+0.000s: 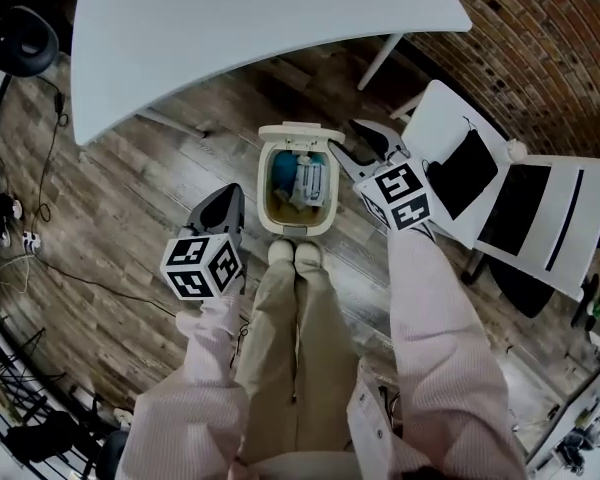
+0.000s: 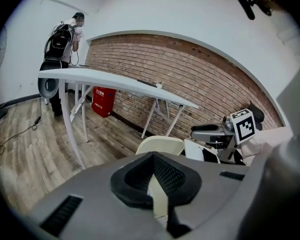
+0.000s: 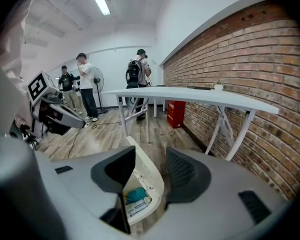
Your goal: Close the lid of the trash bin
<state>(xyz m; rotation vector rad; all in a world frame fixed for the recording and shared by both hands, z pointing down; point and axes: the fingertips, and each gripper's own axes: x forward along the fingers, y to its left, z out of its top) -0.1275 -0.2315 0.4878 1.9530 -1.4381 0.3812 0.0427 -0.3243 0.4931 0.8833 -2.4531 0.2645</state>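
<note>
Right claw (image 3: pixel 150 159) hangs empty with its jaws apart, just beside the right edge of the trash bin (image 1: pixel 263 196). Left claw (image 2: pixel 151 156) has its jaws pressed together on nothing and hangs off the bin's near left side, apart from it. The bin stands on the wood floor just ahead of the person's shoes (image 1: pixel 295 253), with rubbish showing inside.

Its lid (image 1: pixel 300 131) stands upright on the far rim. I judge it to be light, stiff, hinged plastic, smooth enough to slip. So I would push on its top edge rather than pinch it, easing it down so the light bin does not skid or tip.

Open floor lies to the left. The white chair (image 1: pixel 480 183) crowds the right claw, and the tabletop (image 1: pixel 260 28) has its edge beyond the lid, apart from it.
</note>
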